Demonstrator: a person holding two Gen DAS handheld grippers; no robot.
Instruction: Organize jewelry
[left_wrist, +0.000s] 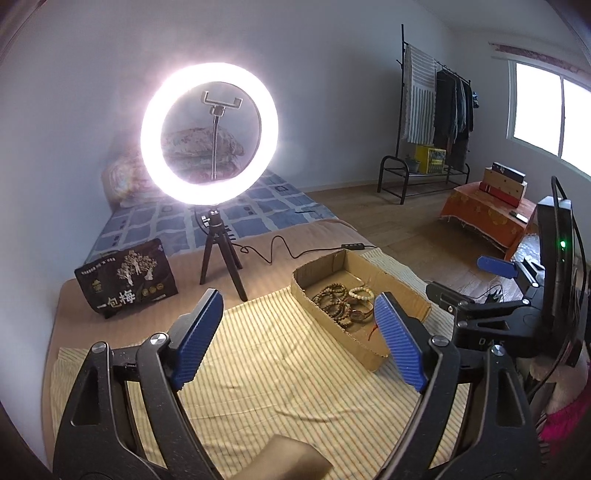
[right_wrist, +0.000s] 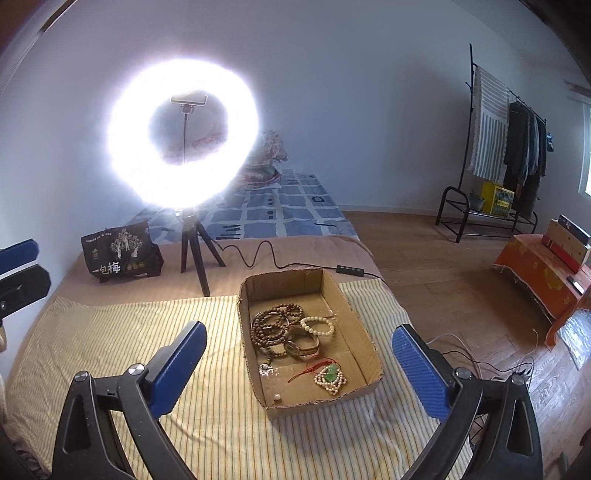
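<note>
All jewelry (right_wrist: 295, 332) lies heaped inside the cardboard box (right_wrist: 364, 334) on the bed. Left gripper (left_wrist: 295, 339) and right gripper (right_wrist: 297, 369) hover, fingers wide apart, empty. Scene fits gathering finished or sorting pending.

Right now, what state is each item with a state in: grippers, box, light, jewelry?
left gripper: open, empty
right gripper: open, empty
cardboard box: open-topped, on the striped cloth
ring light: on
jewelry: heaped inside the box
phone holder: empty
</note>
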